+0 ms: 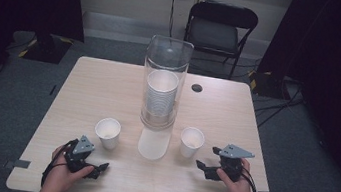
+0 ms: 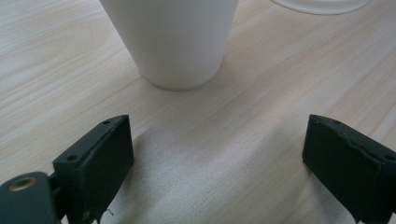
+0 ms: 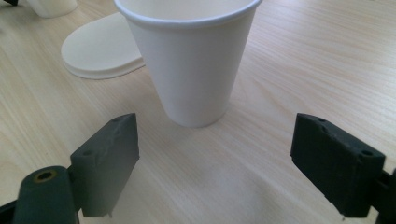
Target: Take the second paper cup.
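Two white paper cups stand upright on the table [image 1: 109, 87], mouths up, long axes vertical, bases narrower than rims. The left cup [image 1: 107, 132] sits left of the dispenser's front; the right cup [image 1: 192, 142] sits to its right, the two well apart. Neither is touched by a gripper.

The right gripper [image 1: 204, 170] rests low near the table's near right edge, held in the person's right hand [image 1: 236, 182], forearm entering from the bottom. It points toward the right cup. In the right gripper view its jaws stand wide apart with nothing between them; the cup [image 3: 191, 60] stands just beyond the tips, clear of both.

The left gripper [image 1: 100, 168] lies near the near left edge in the left hand [image 1: 64, 174], apparently pointing toward the left cup, though the dim high view makes its exact heading hard to judge. Its jaws are likewise spread and hold nothing; the cup [image 2: 175, 42] stands ahead of them, apart.

Between the cups stands a tall clear dispenser [image 1: 168, 55] holding a stack of cups [image 1: 160, 97], with a flat white lid [image 1: 153, 144] lying on the table in front of it. A chair [image 1: 221, 25] stands beyond the table.
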Demonstrator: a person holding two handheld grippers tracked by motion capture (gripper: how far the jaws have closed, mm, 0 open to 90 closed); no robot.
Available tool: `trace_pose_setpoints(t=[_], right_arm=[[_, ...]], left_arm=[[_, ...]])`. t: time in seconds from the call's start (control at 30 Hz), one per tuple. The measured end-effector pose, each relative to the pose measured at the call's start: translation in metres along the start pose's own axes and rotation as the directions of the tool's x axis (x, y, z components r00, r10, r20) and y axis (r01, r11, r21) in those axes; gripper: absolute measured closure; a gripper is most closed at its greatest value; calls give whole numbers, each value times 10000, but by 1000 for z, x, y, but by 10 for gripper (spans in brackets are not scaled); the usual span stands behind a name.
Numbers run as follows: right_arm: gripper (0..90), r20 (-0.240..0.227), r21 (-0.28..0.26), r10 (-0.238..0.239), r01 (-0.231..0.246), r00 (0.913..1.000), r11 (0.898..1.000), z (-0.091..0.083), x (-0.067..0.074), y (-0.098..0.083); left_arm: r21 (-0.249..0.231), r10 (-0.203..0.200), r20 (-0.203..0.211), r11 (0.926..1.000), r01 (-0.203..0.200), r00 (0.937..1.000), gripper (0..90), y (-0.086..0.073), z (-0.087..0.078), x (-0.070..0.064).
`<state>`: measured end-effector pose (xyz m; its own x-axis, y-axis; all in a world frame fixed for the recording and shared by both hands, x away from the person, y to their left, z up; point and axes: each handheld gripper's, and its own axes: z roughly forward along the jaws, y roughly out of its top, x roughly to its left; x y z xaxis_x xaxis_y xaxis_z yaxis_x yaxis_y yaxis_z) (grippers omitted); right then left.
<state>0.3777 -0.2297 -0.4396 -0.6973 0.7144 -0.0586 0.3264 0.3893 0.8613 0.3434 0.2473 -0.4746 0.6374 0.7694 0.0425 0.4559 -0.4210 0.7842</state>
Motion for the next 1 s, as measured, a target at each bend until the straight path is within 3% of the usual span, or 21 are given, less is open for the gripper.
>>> trace_pose_setpoints(t=[0.17,1.0], right_arm=[[149,94,94,248,-249,9996,9996,-9,-5,-8],[149,219,409,617,-625,9979,9972,-48,-24,-42]], left_arm=[[-14,-18,3,10000,18,10000,82,0,0,0],[-16,-22,3,10000,22,10000,83,0,0,0]])
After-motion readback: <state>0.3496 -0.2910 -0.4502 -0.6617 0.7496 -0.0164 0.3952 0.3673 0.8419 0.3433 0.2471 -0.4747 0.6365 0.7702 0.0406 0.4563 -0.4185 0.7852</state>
